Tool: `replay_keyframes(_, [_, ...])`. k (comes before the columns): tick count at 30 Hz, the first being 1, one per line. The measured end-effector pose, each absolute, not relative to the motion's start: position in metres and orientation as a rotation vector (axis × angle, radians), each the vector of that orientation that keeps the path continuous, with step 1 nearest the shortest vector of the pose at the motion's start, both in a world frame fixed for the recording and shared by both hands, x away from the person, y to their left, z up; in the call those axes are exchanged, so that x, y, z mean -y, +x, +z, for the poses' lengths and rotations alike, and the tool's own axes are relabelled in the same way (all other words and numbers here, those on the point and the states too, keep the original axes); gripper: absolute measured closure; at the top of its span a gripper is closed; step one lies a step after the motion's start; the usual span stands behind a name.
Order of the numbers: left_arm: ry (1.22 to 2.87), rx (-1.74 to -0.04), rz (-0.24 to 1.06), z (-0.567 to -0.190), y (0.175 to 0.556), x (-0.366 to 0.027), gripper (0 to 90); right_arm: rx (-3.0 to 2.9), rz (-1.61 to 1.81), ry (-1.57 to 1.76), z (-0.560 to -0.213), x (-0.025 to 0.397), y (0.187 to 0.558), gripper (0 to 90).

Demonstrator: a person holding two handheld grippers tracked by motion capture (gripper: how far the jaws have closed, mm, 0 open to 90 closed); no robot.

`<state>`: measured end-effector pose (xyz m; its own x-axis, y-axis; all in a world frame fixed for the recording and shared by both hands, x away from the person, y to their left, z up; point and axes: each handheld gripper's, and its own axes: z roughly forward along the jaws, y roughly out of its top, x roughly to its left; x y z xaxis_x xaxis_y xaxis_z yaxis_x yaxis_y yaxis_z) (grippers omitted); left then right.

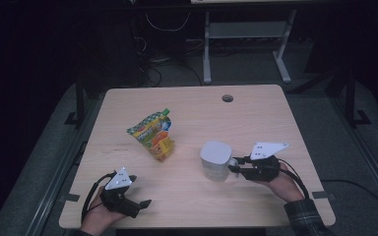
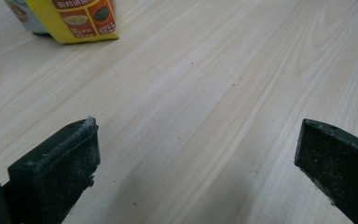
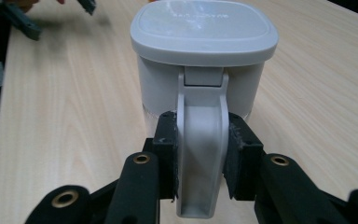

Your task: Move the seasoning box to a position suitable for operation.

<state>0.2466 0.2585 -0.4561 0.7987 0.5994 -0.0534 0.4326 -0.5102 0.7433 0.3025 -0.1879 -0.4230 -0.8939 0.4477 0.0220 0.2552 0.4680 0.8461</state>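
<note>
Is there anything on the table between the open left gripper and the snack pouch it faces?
Nothing visible. In the left gripper view, bare table runs from the left gripper up to the snack pouch. In the high view, the grey lidded container stands off to the right, its handle clamped by the right gripper.

**Little legible print on the tabletop**

A faint line of embossed lettering is running across the grey lid [image 3: 204, 29] of the white container [image 3: 200, 84] in the right gripper view, too pale to be read. In the left gripper view, the snack pouch [image 2: 81, 18] is showing a row of small white characters on an orange band above two product pictures; they are possibly Chinese, but too small to make out. From the high view, the pouch's [image 1: 153, 135] colourful front is carrying printed graphics, with no wording coming through clearly.
</note>
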Motion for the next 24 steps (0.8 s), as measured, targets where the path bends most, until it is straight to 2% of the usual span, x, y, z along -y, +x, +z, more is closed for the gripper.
replay_keyframes(13, [2.198, -0.746, 0.269, -0.456, 0.246, -0.257, 0.0, -2.569, 1.479, 0.526, -0.428, 0.183, 0.276, 68.6])
replay_keyframes(24, [2.203, -0.749, 0.264, -0.456, 0.246, -0.256, 0.0, -2.602, 1.435, 0.497, -0.434, 0.179, 0.276, 67.5])
